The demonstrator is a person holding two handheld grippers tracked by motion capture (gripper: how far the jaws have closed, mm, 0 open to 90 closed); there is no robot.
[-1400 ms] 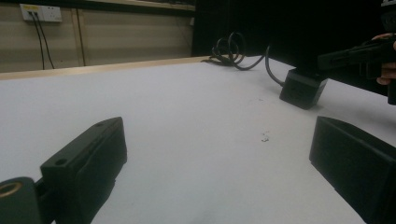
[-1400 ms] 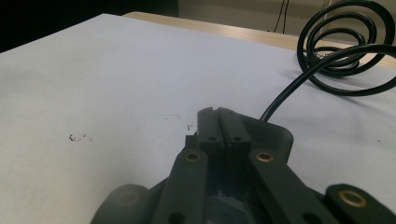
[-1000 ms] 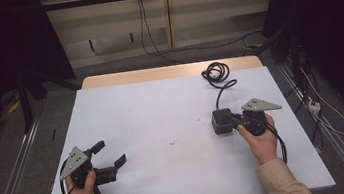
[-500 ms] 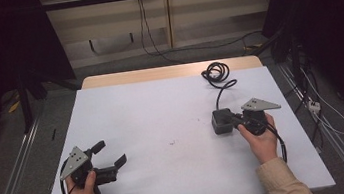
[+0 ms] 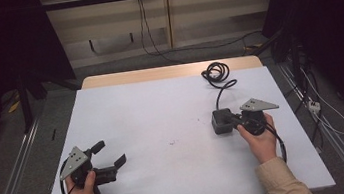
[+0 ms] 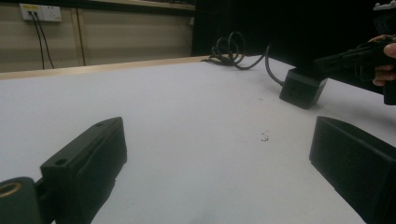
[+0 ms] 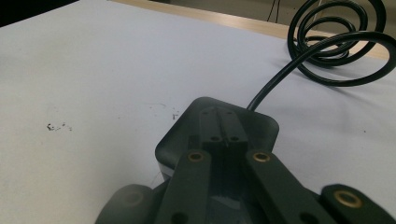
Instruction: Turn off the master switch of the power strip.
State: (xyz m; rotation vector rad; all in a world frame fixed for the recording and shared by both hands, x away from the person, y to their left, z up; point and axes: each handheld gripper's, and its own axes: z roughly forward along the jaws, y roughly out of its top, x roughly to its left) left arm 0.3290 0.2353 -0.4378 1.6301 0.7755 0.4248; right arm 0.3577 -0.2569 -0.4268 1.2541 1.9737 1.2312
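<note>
A black power adapter (image 5: 221, 121) lies on the white table (image 5: 161, 103) at the right, and its black cable runs back to a coil (image 5: 216, 73) near the far edge. My right gripper (image 5: 233, 119) is shut, its closed tips lying over the adapter's top (image 7: 187, 135) in the right gripper view. The two pads (image 7: 212, 126) meet with nothing visible between them. At the near left, my left gripper (image 5: 110, 153) stands open just above the table with nothing between its jaws. From the left gripper view, the adapter (image 6: 303, 87) and the right gripper (image 6: 327, 60) sit far off to the right.
Small dark specks (image 5: 171, 142) mark the table's middle. A bare wooden strip (image 5: 167, 72) edges the table's far side. Cables (image 5: 324, 117) lie on the floor to the right, and metal rails (image 5: 13, 173) run along both sides.
</note>
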